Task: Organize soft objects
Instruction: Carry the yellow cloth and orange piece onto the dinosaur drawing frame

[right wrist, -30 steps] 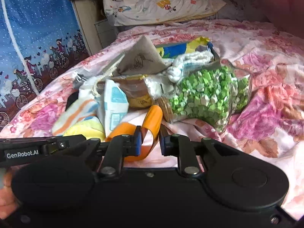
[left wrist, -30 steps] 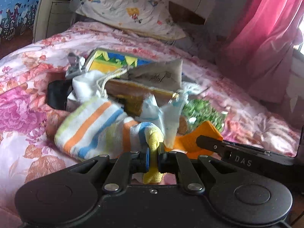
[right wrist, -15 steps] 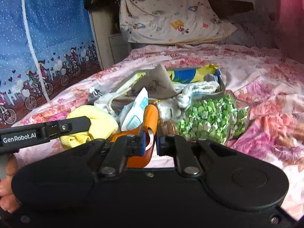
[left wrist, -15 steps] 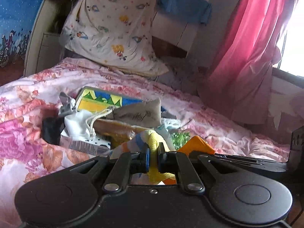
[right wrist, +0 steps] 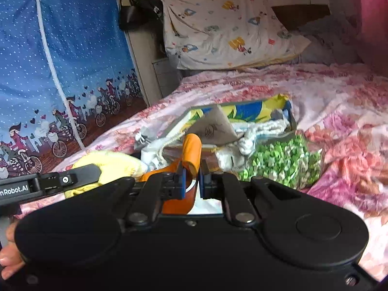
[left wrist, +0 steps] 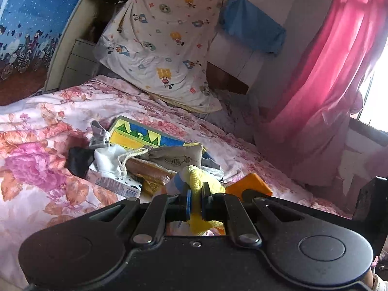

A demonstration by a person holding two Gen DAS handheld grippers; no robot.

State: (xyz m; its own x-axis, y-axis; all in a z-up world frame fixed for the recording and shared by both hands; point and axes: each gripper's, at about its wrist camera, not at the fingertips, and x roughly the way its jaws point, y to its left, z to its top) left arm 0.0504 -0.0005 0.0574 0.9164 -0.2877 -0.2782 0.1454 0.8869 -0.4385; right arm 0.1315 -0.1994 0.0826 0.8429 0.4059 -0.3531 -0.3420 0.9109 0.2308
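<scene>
My left gripper (left wrist: 194, 200) is shut on the yellow edge of a striped soft sock (left wrist: 202, 181) and holds it lifted above the flowered bed. The sock also shows in the right wrist view (right wrist: 109, 163) behind the left gripper's arm. My right gripper (right wrist: 192, 181) is shut on an orange soft strip (right wrist: 191, 150), raised over the pile; the strip also shows in the left wrist view (left wrist: 249, 186). The pile on the bed holds a beige pouch (left wrist: 177, 156), a white drawstring bag (left wrist: 109, 158) and a white rope bundle (right wrist: 262, 131).
A bag of green and white pieces (right wrist: 281, 162) lies right of the pile. A yellow and blue box (left wrist: 140, 138) lies behind it. A cartoon pillow (left wrist: 162, 46) leans at the headboard. A pink curtain (left wrist: 322, 77) hangs at the right. The flowered bedspread (left wrist: 36, 169) surrounds the pile.
Both grippers have risen, lifting the striped sock and the orange strip off the pile. The views now tilt up toward the pillow and wall.
</scene>
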